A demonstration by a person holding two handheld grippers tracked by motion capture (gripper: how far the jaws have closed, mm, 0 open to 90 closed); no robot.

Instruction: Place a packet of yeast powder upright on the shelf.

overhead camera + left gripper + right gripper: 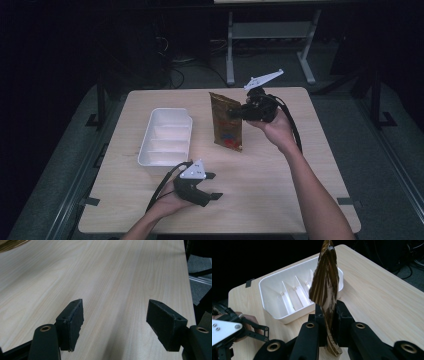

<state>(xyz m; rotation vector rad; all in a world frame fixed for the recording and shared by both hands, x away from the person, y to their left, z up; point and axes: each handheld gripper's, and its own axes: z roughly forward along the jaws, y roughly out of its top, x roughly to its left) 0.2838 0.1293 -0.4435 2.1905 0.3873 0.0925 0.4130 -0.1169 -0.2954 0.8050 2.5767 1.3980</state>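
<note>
Clamped edge-on between the jaws of our right claw (243, 111), the pouch (226, 121) hangs above the table (280, 170), at about 1 o'clock from the tabletop's middle in the high view. Our left claw (212, 185) stands wide with nothing between its pads, low at 6 o'clock near the front edge, well apart from the pouch. From above we see the pouch's broad face: brown-gold foil with a red patch and some blue near its lower end; there is printing, but we cannot read a word or brand on it. That face is lost in the right gripper view, where the pouch (325, 287) shows as a thin, creased, striped edge rising from the pinch, with the tray (268, 283) behind it at 10 o'clock. This same view lets us count the tray's dividers, which split it into several narrow compartments, and catches our left claw (265, 333) at 8 o'clock. In the left gripper view we get bare wood grain between the two parted pads (71, 323), with a gold sliver of the pouch (12, 245) at 11 o'clock. In the high view the tray (150, 152) sits at 10 o'clock from centre, just left of the pouch.
</note>
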